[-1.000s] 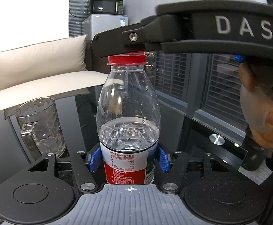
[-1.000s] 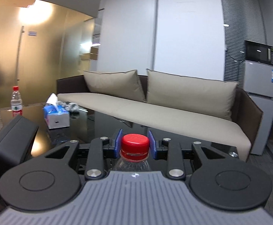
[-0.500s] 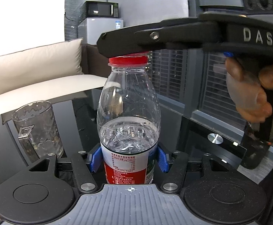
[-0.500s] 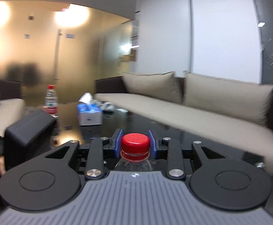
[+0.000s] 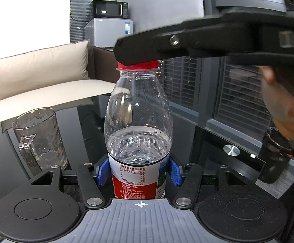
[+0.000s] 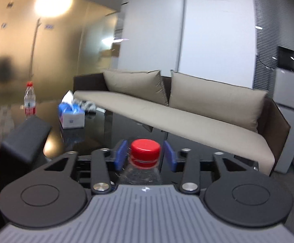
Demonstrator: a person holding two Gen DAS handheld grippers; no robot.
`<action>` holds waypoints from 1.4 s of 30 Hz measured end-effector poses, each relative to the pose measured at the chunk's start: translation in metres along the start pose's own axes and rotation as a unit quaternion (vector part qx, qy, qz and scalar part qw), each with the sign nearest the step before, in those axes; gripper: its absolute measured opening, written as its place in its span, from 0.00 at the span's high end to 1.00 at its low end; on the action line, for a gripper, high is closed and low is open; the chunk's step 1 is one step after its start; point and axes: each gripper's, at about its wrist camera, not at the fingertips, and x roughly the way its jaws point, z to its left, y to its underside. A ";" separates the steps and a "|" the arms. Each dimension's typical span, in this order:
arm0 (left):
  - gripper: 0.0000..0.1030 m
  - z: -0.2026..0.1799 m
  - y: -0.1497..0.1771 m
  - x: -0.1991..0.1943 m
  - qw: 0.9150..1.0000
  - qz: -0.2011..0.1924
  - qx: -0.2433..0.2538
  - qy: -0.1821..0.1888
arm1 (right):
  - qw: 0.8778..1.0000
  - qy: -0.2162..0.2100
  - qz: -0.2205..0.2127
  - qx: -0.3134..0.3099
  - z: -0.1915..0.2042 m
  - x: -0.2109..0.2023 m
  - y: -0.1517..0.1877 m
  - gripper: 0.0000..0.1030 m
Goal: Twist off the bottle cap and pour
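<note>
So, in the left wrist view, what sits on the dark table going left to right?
glass mug → water bottle held in the left tool → black cup

Upright clear plastic bottle (image 5: 139, 125), about half full of water, red cap (image 6: 145, 148) on, beside an empty glass mug (image 5: 38, 135).

Fisheye-bent edges — warm ceiling glare, right view motion-blurred

Black left gripper (image 5: 139, 171) — blue fingers (image 5: 102, 171), silver screws
</note>
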 end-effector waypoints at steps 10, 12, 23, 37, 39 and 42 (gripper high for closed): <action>0.47 -0.001 0.000 0.001 1.000 0.001 0.002 0.000 | 0.999 0.043 -0.007 0.026 0.008 0.010 -0.003 0.49; 0.47 -0.001 0.000 0.001 1.000 0.001 0.002 0.000 | 0.999 0.048 -0.004 0.022 0.013 0.014 -0.003 0.52; 0.47 0.002 -0.001 -0.001 1.000 0.003 0.000 0.002 | 0.999 0.044 -0.006 -0.004 0.016 0.022 0.002 0.69; 0.47 0.004 -0.002 -0.005 1.000 0.002 0.001 0.002 | 0.989 -0.149 0.005 -0.020 -0.046 0.025 -0.003 0.68; 0.46 0.004 -0.002 -0.005 1.000 0.001 0.001 0.002 | 0.989 -0.143 0.011 -0.025 -0.043 0.024 -0.006 0.64; 0.46 0.005 -0.003 -0.006 1.000 0.002 0.000 0.002 | 0.995 -0.094 0.003 -0.016 -0.033 0.017 -0.005 0.37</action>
